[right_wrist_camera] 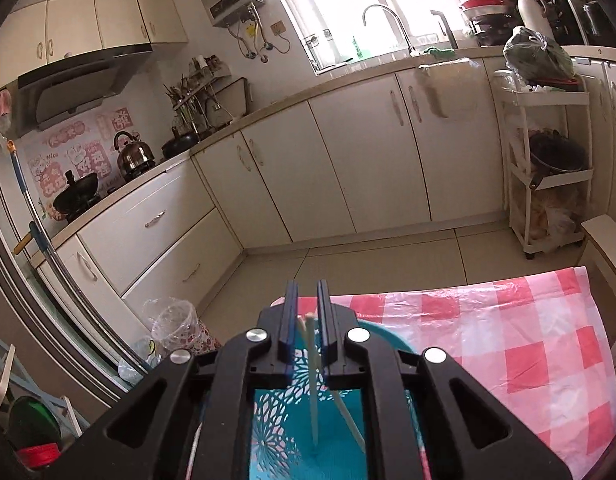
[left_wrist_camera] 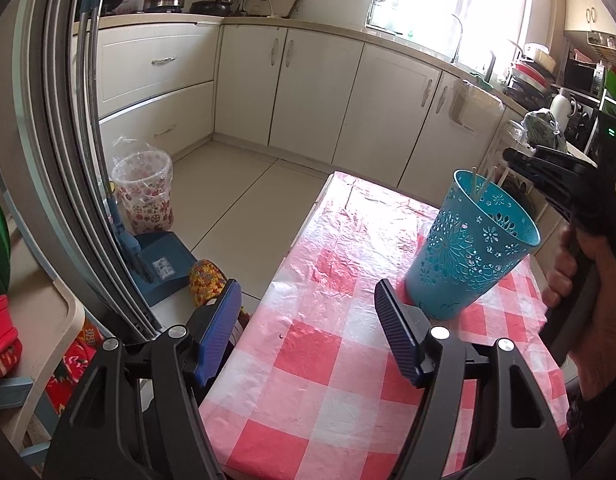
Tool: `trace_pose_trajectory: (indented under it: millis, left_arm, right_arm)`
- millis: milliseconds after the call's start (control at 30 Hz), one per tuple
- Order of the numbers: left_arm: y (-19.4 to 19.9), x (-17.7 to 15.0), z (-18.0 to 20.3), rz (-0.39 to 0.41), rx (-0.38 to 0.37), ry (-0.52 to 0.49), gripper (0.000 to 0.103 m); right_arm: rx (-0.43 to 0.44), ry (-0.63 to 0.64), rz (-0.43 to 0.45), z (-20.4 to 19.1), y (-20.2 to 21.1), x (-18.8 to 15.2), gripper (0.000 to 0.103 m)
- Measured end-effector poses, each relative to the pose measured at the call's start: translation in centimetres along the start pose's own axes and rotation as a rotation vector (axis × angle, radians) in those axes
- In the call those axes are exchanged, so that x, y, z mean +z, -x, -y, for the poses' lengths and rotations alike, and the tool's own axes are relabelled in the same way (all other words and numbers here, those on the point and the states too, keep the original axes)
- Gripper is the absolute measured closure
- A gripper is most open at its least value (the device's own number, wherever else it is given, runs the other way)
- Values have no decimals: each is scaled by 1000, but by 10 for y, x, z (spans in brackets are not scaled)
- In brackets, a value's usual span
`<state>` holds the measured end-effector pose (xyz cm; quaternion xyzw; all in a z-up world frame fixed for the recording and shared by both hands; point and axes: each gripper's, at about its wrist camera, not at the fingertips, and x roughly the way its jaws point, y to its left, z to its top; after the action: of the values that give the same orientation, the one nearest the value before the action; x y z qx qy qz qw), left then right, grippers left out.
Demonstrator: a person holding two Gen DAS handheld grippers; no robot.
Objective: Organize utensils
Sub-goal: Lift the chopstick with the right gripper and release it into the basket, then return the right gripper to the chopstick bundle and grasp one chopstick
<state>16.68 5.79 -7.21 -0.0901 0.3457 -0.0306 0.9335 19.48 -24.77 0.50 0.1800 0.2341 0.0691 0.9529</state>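
Note:
A teal perforated utensil cup [left_wrist_camera: 470, 248] stands on the red-and-white checked tablecloth [left_wrist_camera: 328, 352]. Pale chopsticks [left_wrist_camera: 480, 186] stick up inside it. My left gripper [left_wrist_camera: 308, 304] is open and empty, low over the table just left of the cup. My right gripper [left_wrist_camera: 520, 160] hovers above the cup's far rim. In the right wrist view the right gripper [right_wrist_camera: 307, 316] looks straight down into the cup [right_wrist_camera: 276, 432], its jaws nearly closed around the tops of the chopsticks [right_wrist_camera: 313, 364], which stand in the cup.
The table edge [left_wrist_camera: 284, 264] drops to a tiled floor on the left. A fridge door [left_wrist_camera: 60, 152] stands close at left, with a dustpan [left_wrist_camera: 160, 264] and lined bin [left_wrist_camera: 144, 192] below. Kitchen cabinets [right_wrist_camera: 348, 168] run behind.

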Motion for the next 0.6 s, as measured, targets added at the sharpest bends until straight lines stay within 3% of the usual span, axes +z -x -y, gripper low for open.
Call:
trace_pose_trajectory:
  millis: [233,333,467,600]
  left_arm:
    - [8,-7,1,-11,5,-18,35]
    - [8,-14,5,-30,2,-31,34]
    - [7,-23,12,-61,-3,-53,34]
    - [13,-27,19,-61,-4,-78,33]
  right_arm:
    - [-23,-32,45,19,80,-35,79]
    - [-64,-18,-67,22,93,-81,79]
    - [-88,-10,-290,22,63,-139,87]
    - [-110,-12,-381,17,29,-160,87]
